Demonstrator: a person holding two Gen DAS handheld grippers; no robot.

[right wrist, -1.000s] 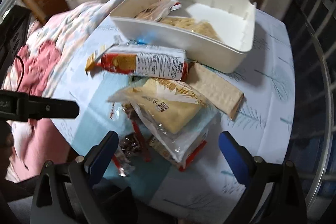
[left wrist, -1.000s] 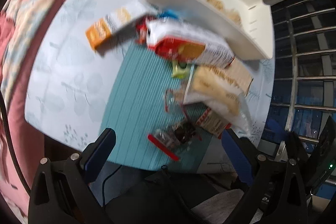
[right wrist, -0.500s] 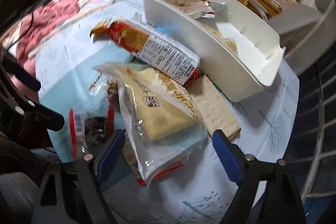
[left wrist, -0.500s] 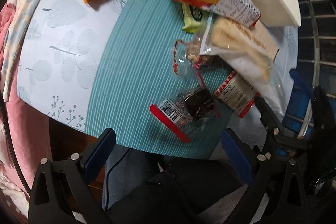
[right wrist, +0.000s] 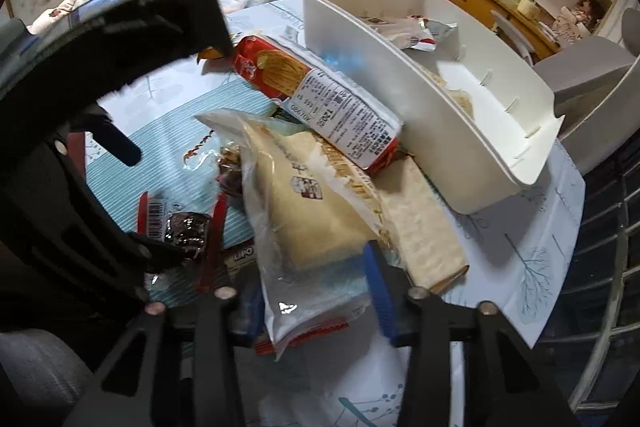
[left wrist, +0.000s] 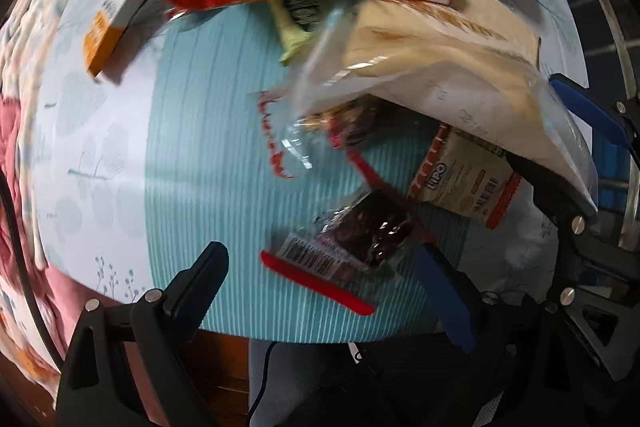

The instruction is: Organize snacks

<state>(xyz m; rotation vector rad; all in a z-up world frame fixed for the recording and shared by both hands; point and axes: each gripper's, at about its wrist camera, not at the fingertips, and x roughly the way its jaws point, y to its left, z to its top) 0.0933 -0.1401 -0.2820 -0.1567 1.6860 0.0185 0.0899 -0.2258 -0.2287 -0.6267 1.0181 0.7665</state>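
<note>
Left gripper: jaws wide, narrowing a little just now, nothing gripped, poised above the dark snack packet with red-edged wrapper on the teal mat; advise straddling its middle before closing. Right gripper: jaws just drawn in narrow around the near end of the clear cracker bag, apparently pinching it; lift slowly, since the red biscuit pack leans on it, white bin beyond.
</note>
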